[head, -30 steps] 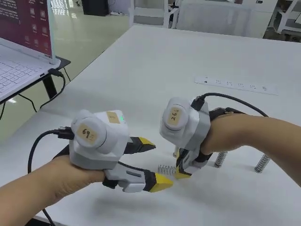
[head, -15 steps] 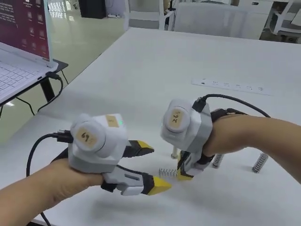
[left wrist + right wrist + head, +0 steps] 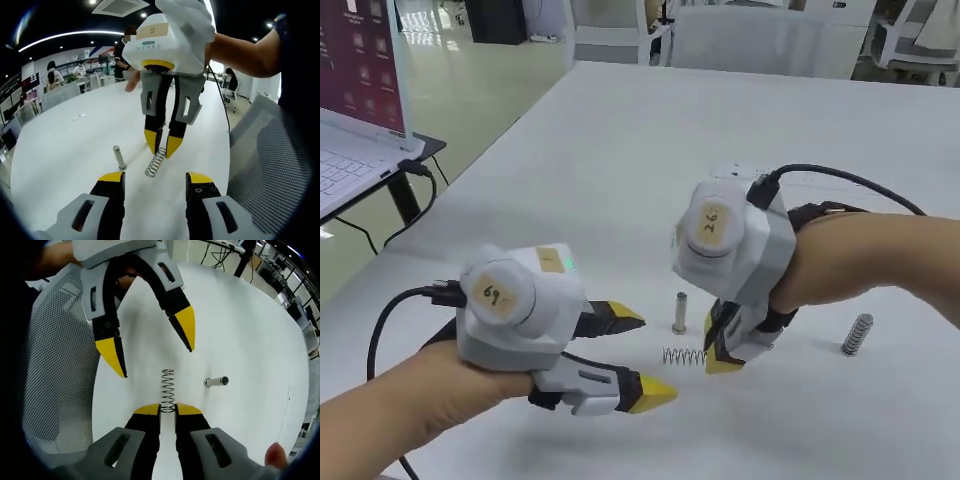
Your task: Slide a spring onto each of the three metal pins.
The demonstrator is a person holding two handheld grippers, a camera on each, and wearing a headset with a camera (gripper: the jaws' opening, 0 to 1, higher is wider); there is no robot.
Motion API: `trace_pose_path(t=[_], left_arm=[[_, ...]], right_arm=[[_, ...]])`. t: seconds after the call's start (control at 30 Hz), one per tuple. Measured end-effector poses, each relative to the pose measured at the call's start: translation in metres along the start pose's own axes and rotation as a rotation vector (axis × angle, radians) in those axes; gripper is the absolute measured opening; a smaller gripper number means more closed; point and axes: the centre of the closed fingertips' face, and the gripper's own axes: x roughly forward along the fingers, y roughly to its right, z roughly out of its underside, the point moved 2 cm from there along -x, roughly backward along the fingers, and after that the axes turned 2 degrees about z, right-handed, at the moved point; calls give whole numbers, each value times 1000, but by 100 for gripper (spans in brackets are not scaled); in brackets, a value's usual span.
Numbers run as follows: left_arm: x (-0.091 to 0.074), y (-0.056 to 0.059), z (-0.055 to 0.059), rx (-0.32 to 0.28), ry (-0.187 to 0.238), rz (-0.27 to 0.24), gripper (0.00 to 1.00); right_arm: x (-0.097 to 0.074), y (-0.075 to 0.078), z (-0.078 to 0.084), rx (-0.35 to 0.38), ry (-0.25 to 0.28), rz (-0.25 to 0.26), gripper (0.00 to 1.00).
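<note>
My right gripper [image 3: 722, 360] is shut on one end of a small steel spring [image 3: 683, 356], which lies flat along the white table [image 3: 620, 150] and points at my left gripper. In the right gripper view the spring [image 3: 168, 386] sticks out ahead of the shut jaws [image 3: 168, 409]. A bare metal pin [image 3: 680, 312] stands just beyond the spring; it also shows as the pin [image 3: 216, 382] and the pin [image 3: 119, 157]. Another pin with a spring on it [image 3: 857, 334] stands to the right. My left gripper [image 3: 640, 355] is open and empty, facing the spring [image 3: 155, 162].
An open laptop [image 3: 350, 110] sits on a stand off the table's left edge. A white power strip [image 3: 738, 170] lies behind the right gripper. Chairs [image 3: 750, 35] line the far side. Cables trail from both grippers.
The right gripper with the spring has shifted slightly right, uncovering the bare pin. One of the two sprung pins at the right is now hidden behind it. The head camera has moved.
</note>
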Motion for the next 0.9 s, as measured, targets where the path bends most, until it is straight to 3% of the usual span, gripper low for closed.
trace_pose_path(t=[0.23,0.67,0.9], left_arm=[[7,16,-11,64,-15,63,40],[10,30,-42,140,9,120,31],[13,33,-50,168,13,131,23]], right_arm=[[-19,-9,6,9,7,-7,8],[-46,-19,8,-3,11,12,8],[-54,-23,9,-10,15,20,8]])
